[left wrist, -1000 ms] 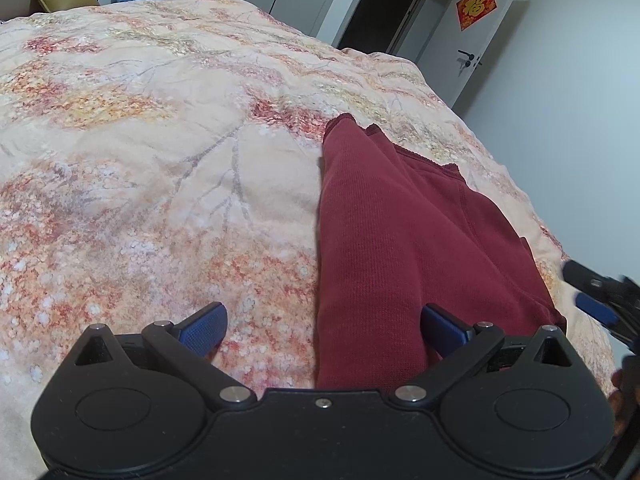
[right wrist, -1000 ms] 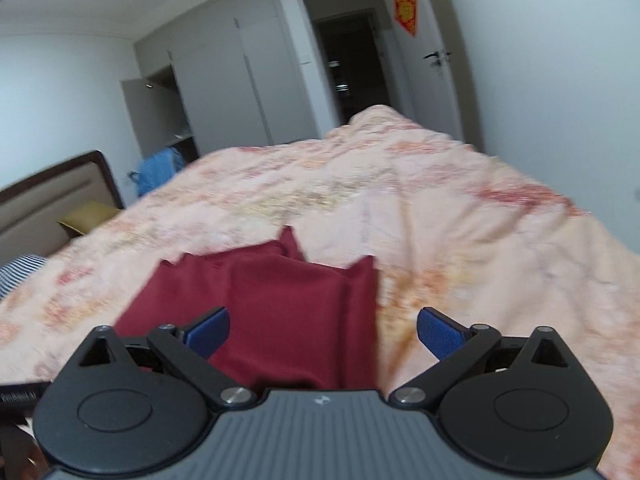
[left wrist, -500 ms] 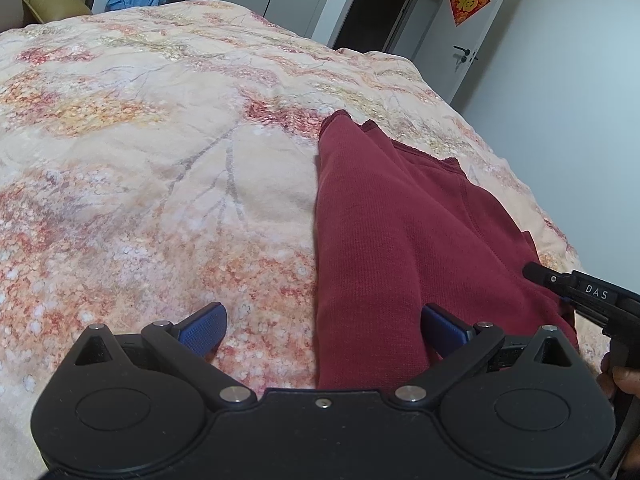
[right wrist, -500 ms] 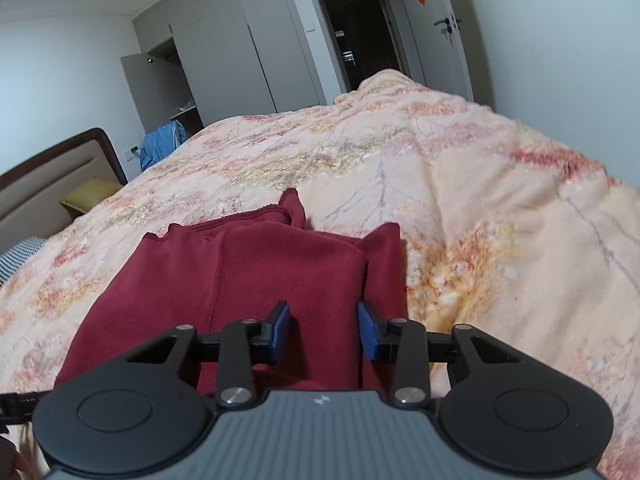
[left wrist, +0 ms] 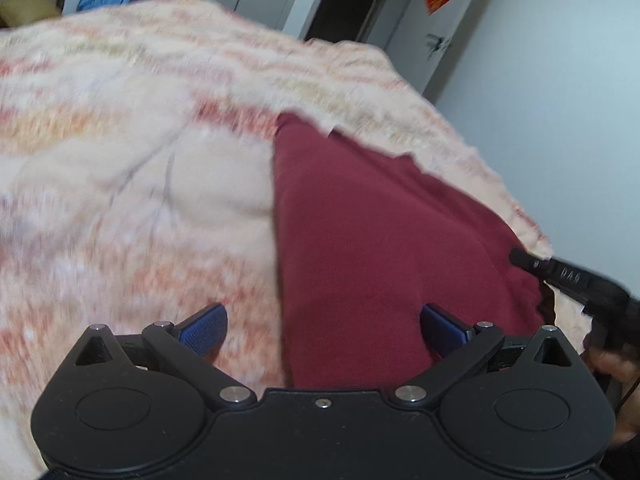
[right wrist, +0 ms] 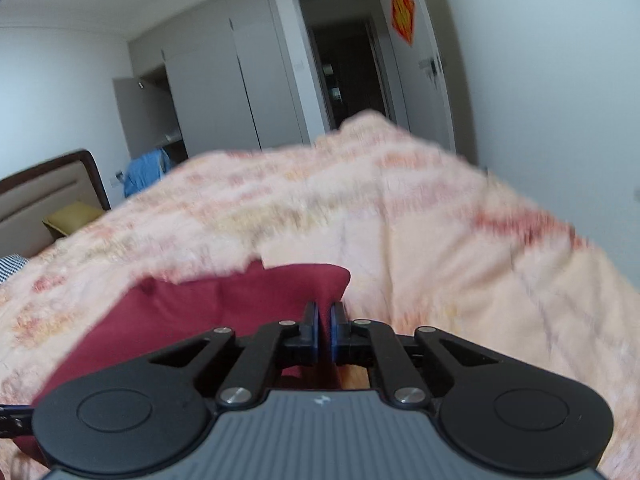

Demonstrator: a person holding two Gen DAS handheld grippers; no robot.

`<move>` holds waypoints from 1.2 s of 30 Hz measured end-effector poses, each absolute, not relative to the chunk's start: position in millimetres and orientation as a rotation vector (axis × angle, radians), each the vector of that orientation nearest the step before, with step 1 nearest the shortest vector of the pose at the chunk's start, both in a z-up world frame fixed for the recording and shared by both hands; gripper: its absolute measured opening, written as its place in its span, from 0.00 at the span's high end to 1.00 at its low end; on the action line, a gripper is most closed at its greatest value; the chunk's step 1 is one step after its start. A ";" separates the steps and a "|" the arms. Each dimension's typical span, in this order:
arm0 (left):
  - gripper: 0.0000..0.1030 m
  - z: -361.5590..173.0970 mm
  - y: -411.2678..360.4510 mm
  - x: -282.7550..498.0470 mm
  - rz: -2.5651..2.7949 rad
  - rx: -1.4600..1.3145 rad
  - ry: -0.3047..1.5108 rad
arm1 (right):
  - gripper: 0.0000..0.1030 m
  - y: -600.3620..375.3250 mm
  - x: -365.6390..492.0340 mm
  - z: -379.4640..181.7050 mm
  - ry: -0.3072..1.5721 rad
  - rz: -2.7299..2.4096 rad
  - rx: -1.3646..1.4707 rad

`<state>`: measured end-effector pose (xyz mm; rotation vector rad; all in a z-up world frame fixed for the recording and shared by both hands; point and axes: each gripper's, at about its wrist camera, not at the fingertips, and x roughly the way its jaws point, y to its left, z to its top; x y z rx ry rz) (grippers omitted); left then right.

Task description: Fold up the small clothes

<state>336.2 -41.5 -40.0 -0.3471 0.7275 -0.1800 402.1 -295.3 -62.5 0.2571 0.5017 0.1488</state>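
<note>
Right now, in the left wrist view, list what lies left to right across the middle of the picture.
floral bedspread → dark red garment → right gripper, its tip on the garment's right edge → white wall

Both of the 2 views ride low and close over the bed, each looking forward past its own fingers toward the far doorway; the left wrist view sits left of the maroon garment, catching the right gripper at its right edge; the right wrist view sits nearer the cloth; both share garment, bedspread and wardrobe.
</note>
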 end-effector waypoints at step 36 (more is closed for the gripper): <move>0.01 -43.9 -41.3 331.7 -0.182 -0.330 0.737 | 0.02 -270.6 315.3 -90.5 0.462 0.074 0.124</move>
